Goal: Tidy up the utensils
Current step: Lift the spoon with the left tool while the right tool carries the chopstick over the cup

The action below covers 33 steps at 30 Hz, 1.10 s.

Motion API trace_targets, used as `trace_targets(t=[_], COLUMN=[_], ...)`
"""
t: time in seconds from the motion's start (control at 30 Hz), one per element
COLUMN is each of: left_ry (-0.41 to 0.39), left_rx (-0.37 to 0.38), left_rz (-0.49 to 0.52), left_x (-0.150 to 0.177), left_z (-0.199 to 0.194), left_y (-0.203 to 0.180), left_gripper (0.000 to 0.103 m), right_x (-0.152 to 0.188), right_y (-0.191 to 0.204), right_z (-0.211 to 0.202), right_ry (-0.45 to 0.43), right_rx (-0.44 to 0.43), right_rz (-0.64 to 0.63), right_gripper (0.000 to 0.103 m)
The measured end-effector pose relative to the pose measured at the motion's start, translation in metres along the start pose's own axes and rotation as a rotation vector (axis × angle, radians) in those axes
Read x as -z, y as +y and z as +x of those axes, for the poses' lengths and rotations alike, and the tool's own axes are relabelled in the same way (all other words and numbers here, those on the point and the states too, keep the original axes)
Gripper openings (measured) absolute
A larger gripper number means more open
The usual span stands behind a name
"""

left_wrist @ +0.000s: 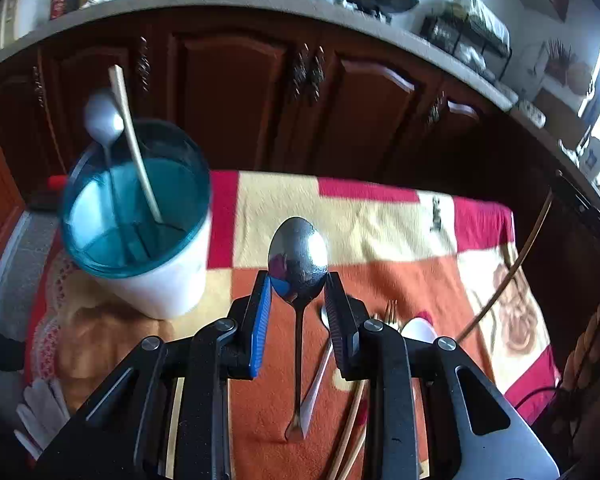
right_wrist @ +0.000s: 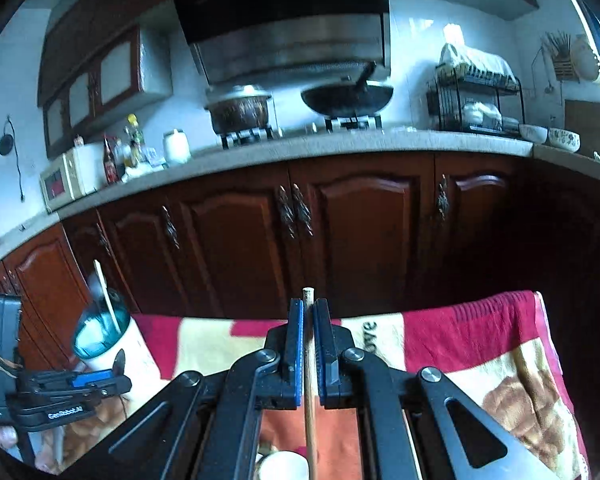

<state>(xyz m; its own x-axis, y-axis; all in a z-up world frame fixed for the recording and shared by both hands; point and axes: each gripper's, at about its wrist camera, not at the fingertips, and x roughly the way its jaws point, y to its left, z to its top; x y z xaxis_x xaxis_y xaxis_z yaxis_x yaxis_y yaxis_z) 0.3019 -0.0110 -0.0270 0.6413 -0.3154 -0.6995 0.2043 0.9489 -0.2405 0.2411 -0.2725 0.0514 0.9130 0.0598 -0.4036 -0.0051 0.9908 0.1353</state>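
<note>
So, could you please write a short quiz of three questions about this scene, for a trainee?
1. True or false: the left gripper holds a metal spoon by its bowl.
2. What is between the jaws of the right gripper? A) a fork B) a wooden chopstick C) a white spoon
3. Fill in: the cup with the teal rim already holds a white spoon and one ____.

Key: 1 true; 2 B; 3 chopstick.
</note>
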Motion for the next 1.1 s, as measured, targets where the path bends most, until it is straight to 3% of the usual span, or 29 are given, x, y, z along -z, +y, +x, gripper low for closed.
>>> trace_targets(t=[0.33,0.63,1.1], left_ry=[-0.035,-0.098,-0.179], left_rx=[-0.010,-0.034,-0.070], left_rz=[-0.029,-0.040,-0.052], left_x=[-0.003,-0.015,-0.066], left_z=[-0.017,-0.047,-0.119], left_y=[0.015,0.023,0.048], left_gripper=[0.025,0.025,0.025], right_x=[-0.015,-0.041,-0.085], right_y=[0.037,0.077,0.144], right_z=[-0.014,-0.028,-0.006], right_ry=[-0.038,-0.090,-0.108], right_rx=[-0.032,-0.122,-0.283], right_rz=[-0.022,-0.031,-0.001], right_gripper=[0.004,0.004,0.004])
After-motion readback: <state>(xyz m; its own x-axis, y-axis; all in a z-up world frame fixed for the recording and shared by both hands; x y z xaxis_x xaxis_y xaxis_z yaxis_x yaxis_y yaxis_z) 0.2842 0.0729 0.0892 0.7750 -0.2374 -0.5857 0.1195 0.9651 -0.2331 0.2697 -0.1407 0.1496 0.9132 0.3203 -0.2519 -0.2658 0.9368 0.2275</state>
